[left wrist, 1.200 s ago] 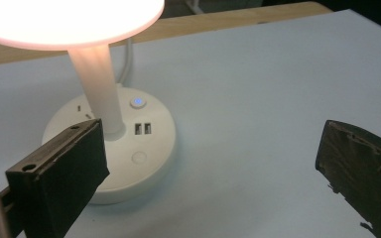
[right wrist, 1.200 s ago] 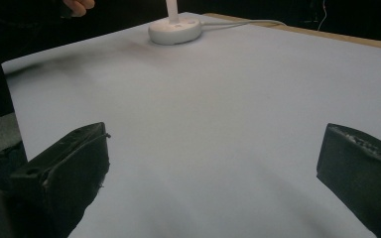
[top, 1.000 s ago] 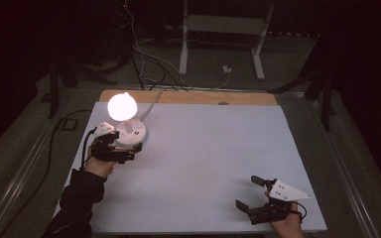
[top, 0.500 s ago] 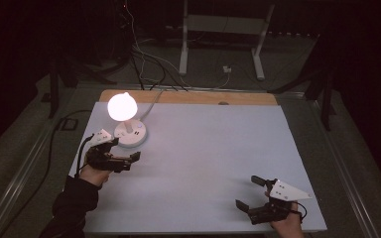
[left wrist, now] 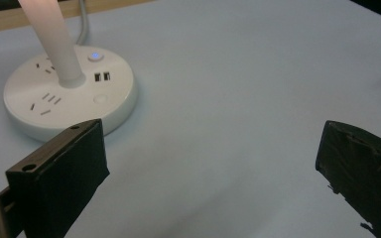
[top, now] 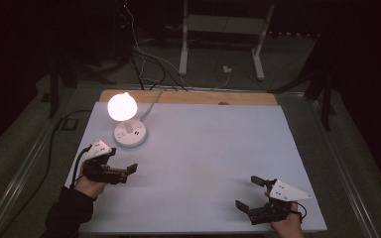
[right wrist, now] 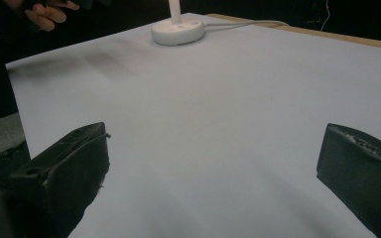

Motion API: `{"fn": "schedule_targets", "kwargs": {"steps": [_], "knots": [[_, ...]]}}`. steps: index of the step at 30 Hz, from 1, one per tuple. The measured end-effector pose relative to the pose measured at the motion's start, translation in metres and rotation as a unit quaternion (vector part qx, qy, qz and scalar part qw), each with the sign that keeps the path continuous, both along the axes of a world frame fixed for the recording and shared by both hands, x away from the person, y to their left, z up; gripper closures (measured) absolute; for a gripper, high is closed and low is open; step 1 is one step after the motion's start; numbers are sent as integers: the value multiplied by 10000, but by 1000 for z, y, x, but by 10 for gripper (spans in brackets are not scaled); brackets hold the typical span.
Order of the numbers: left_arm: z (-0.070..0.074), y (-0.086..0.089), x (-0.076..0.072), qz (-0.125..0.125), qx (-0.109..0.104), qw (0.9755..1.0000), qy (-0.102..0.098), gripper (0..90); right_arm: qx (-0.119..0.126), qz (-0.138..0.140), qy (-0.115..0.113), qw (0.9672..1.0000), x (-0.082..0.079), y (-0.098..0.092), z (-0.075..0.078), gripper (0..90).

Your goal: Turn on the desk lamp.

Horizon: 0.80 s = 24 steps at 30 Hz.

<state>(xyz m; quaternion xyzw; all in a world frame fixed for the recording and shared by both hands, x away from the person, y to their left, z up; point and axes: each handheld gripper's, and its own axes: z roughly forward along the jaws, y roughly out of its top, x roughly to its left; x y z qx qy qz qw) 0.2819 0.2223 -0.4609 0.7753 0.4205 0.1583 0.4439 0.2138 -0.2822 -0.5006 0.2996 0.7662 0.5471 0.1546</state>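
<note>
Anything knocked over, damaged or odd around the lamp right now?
Nothing stands out. The lamp is lit and upright on its round base, flat on the white table. The left claw and right claw are both open and empty, apart from the lamp.

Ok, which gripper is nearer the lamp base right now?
The left. The left gripper sits just short of the lamp base, open and apart from it. The right gripper rests open at the table's opposite near corner.
</note>
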Motion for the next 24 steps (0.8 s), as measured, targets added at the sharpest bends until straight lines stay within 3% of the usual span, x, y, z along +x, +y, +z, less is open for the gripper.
{"fn": "schedule_targets", "kwargs": {"steps": [9,16,24], "knots": [[-9,-1,-15,-146,175,9997,38,3,-19,4,6,10000,0,1,0,0],[-17,4,-22,-210,97,9997,94,3,-20,2,9,10000,0,1,0,0],[-27,9,-29,-333,168,9993,99,3,-35,3,5,10000,0,1,0,0]]}}
